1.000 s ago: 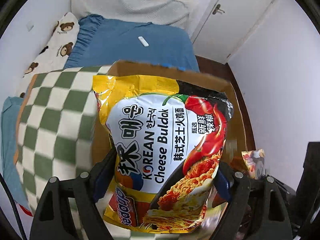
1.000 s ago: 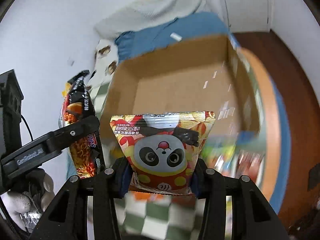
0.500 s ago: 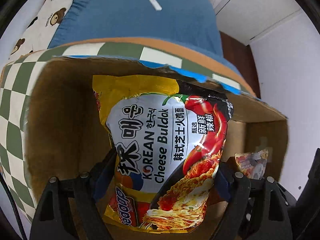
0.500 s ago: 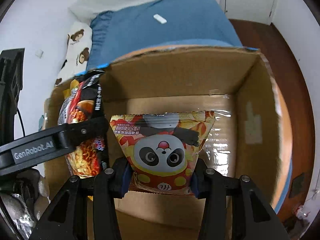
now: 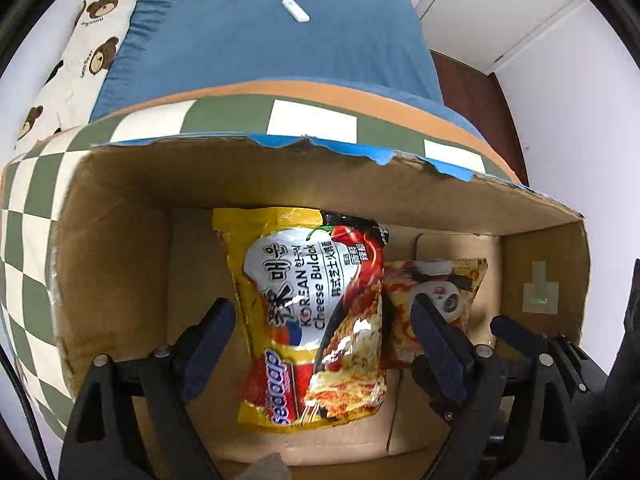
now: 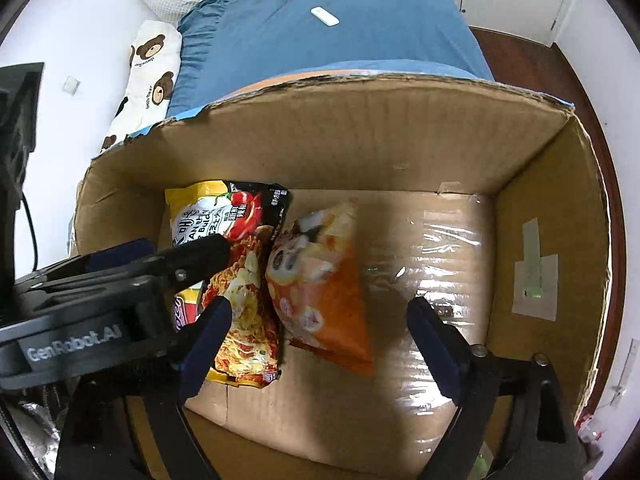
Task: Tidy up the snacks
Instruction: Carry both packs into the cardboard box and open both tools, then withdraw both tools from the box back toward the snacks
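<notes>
Inside the cardboard box (image 6: 360, 140), toward nine o'clock, the noodle packet (image 5: 312, 312) and the panda snack bag (image 6: 316, 276) lie side by side, touching, leaving room for more, with left gripper (image 5: 320, 344) and right gripper (image 6: 316, 344) both spread wide, holding nothing.

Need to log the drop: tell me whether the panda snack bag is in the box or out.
In. The panda snack bag lies on the cardboard box floor beside the noodle packet, free of the open right gripper.

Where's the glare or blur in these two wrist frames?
Right wrist: glare on the taped box floor; panda snack bag smeared by motion blur. Left wrist: sharp, small highlights on the noodle packet. Both: fisheye bends the box rim.
</notes>
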Motion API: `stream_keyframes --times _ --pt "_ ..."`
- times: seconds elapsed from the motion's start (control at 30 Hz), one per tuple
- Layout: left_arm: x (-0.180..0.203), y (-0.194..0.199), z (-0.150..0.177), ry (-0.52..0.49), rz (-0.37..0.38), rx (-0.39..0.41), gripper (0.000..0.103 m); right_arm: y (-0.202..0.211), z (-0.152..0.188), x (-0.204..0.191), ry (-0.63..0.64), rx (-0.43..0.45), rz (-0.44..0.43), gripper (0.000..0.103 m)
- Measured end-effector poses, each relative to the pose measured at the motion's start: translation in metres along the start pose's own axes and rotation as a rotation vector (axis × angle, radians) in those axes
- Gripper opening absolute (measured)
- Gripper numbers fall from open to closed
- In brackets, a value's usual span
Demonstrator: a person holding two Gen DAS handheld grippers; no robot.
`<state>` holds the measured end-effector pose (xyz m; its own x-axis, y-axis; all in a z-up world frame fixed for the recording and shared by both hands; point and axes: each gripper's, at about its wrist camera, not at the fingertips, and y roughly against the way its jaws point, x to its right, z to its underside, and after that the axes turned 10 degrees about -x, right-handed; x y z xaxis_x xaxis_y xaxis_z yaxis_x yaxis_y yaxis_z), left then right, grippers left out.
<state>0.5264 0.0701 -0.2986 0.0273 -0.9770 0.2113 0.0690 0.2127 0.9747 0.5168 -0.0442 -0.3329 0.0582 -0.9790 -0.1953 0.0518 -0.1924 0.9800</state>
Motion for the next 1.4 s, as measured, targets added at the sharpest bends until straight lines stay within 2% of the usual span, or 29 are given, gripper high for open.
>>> stream_keyframes --times 0.37,0.63,0.77,0.9,1.17,1.4 --pt "-0.013 0.049 0.054 -0.020 -0.075 0.150 0.090 0.036 0.045 -0.012 -0.032 0.061 0.041 0.093" --pt "-0.020 0.081 0.106 -0.035 -0.114 0.270 0.090 0.068 0.094 -0.025 -0.026 0.141 0.058 0.093" --pt "-0.024 0.099 0.131 -0.040 -0.101 0.324 0.090 0.089 0.120 -0.032 -0.015 0.195 0.059 0.093" --pt "-0.021 0.118 0.158 -0.070 -0.121 0.394 0.090 0.108 0.146 -0.042 0.005 0.258 0.079 0.093" --pt "-0.020 0.144 0.203 -0.102 -0.127 0.473 0.090 0.143 0.191 -0.060 0.028 0.349 0.087 0.093" --pt "-0.025 0.156 0.242 -0.110 -0.104 0.508 0.090 0.155 0.233 -0.064 0.007 0.384 0.027 0.093"
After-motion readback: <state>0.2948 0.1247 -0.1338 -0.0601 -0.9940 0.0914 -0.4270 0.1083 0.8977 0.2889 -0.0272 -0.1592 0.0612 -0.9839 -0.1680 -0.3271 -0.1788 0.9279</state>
